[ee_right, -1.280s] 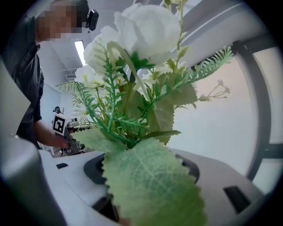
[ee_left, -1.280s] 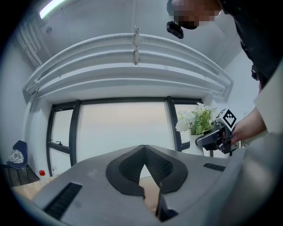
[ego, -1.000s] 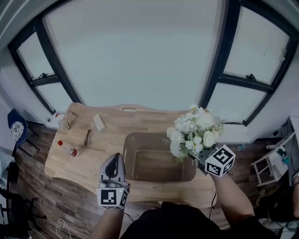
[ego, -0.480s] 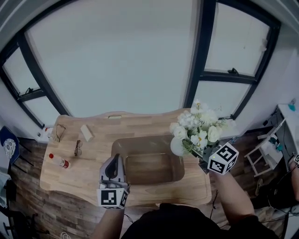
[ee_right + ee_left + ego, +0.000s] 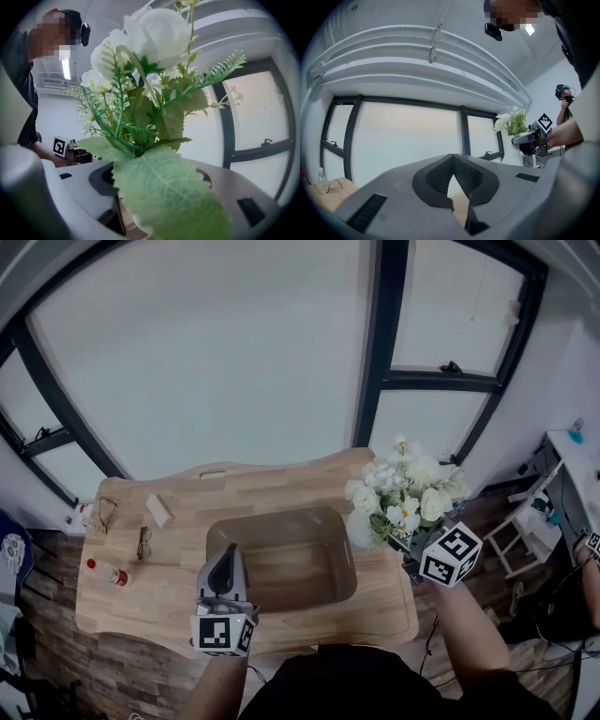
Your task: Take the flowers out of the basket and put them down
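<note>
A bunch of white flowers [image 5: 403, 488] with green leaves stands in a white vase [image 5: 359, 531]. My right gripper [image 5: 410, 556] is shut on it and holds it upright above the table's right end, just outside the brown basket [image 5: 267, 515]. In the right gripper view the flowers [image 5: 150, 37] and a large leaf fill the frame and hide the jaws. My left gripper [image 5: 225, 570] hangs shut and empty over the basket's front left rim. The left gripper view shows the flowers [image 5: 511, 122] and the right gripper [image 5: 528, 139] off to the right.
On the wooden table [image 5: 141, 601] to the left lie a red-capped bottle [image 5: 105, 571], two pairs of glasses [image 5: 143, 542], and a white block [image 5: 158, 511]. A white rack [image 5: 525, 532] stands on the floor to the right. Big windows are behind the table.
My right gripper has carried the flowers rightward, from over the basket's right side to beyond its rim. The left gripper has also shifted right, from left of the basket to its front left rim.
</note>
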`<state>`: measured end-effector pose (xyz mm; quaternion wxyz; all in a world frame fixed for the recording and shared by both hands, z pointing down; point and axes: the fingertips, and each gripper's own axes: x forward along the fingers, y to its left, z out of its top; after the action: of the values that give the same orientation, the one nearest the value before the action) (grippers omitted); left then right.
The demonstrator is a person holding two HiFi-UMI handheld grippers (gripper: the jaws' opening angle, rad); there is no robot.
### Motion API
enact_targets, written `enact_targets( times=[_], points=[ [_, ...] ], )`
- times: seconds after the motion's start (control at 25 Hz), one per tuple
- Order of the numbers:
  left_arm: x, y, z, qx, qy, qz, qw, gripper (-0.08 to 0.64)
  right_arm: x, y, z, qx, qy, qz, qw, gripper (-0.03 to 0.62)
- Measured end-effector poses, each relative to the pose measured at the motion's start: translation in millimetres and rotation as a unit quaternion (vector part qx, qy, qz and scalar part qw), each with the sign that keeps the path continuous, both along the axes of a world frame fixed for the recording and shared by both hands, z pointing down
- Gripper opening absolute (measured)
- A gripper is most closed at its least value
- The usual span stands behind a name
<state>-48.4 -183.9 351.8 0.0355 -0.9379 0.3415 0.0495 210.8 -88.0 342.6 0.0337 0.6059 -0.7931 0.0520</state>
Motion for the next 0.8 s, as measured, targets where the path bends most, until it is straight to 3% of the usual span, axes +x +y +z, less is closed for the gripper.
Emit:
enact_targets(
  times=[0.36,0.8],
  points=[
    [45,0,0,0.005,-0.015,0.043,0.9990,0.005,39,24,21,-0.012,0.002,0.048,0.999,0.281],
    [72,-4,14,0.001,-0.035,0.063,0.9974,0.005,58,33,55,-0.031,0.005,0.082,0.996,0.281]
  ],
)
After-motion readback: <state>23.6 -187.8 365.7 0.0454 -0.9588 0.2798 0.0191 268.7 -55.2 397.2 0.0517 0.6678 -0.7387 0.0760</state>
